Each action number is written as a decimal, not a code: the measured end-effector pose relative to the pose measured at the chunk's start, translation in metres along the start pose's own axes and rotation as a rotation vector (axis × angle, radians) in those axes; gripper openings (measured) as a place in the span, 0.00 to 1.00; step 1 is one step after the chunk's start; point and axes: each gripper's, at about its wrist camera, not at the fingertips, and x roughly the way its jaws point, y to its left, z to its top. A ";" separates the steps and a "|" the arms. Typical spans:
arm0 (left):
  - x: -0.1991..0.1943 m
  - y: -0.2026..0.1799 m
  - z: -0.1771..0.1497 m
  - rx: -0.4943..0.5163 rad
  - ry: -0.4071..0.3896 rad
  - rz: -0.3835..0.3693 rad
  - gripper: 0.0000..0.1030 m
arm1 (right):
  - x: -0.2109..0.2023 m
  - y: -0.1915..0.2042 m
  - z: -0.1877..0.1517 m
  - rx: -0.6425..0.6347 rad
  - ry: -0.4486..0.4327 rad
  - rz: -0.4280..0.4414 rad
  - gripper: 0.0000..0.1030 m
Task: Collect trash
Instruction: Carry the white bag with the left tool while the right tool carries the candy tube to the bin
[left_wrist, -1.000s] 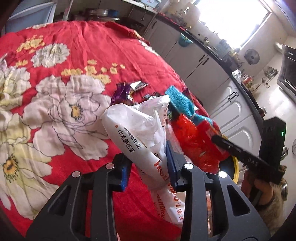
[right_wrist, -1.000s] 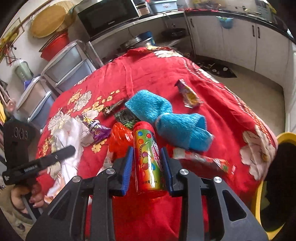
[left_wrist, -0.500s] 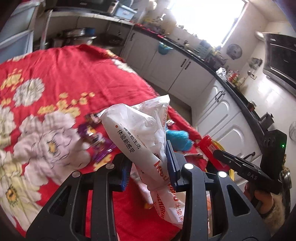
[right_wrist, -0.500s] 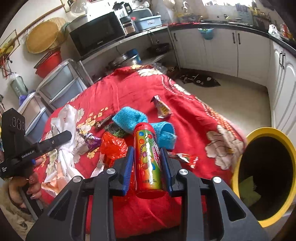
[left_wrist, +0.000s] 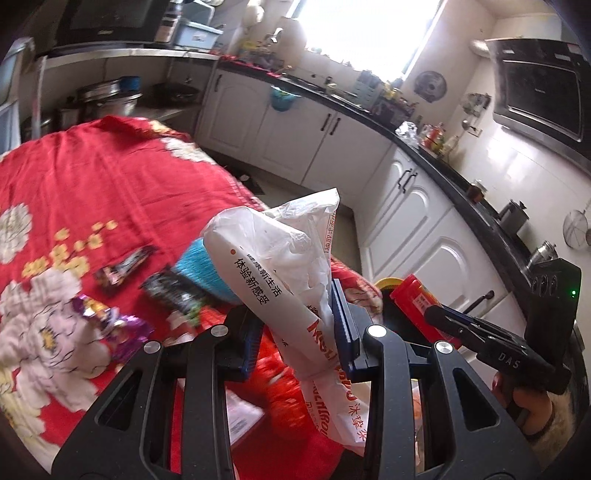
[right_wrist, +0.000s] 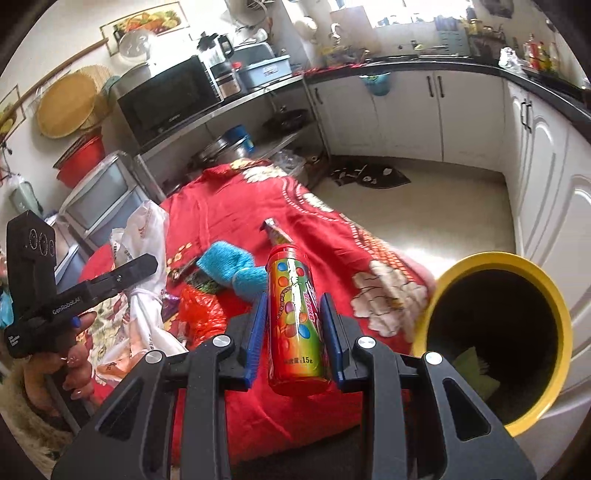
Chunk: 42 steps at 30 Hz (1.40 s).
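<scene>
The left gripper has its blue-padded fingers clamped on a crumpled white plastic bag w/ red and black print; the bag sticks up between the fingers and hangs below them, lifted off the red floral cloth that covers the bench. The right gripper holds a red candy tube upright — its fingers are pressed against both sides of the tube, red cap on top. Just right of that tube stands a yellow-rimmed bin, open mouth tilted toward the camera, something pale green at the bottom.

On the cloth, approx. behind the tube: a blue fuzzy cloth, a crumpled red plastic bag and a small snack wrapper near the far edge. The left view also shows a dark wrapper and a purple wrapper, blurred.

A hand grips the left gripper's handle at the left edge of the right view. White kitchen cabinets run along the back.
</scene>
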 end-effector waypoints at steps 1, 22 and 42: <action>0.003 -0.004 0.002 0.009 -0.002 -0.005 0.26 | -0.002 -0.003 0.000 0.005 -0.005 -0.005 0.27; 0.049 -0.095 0.023 0.162 -0.003 -0.133 0.26 | -0.054 -0.068 0.002 0.128 -0.122 -0.132 0.27; 0.083 -0.158 0.020 0.235 0.023 -0.205 0.26 | -0.089 -0.114 -0.010 0.211 -0.184 -0.255 0.27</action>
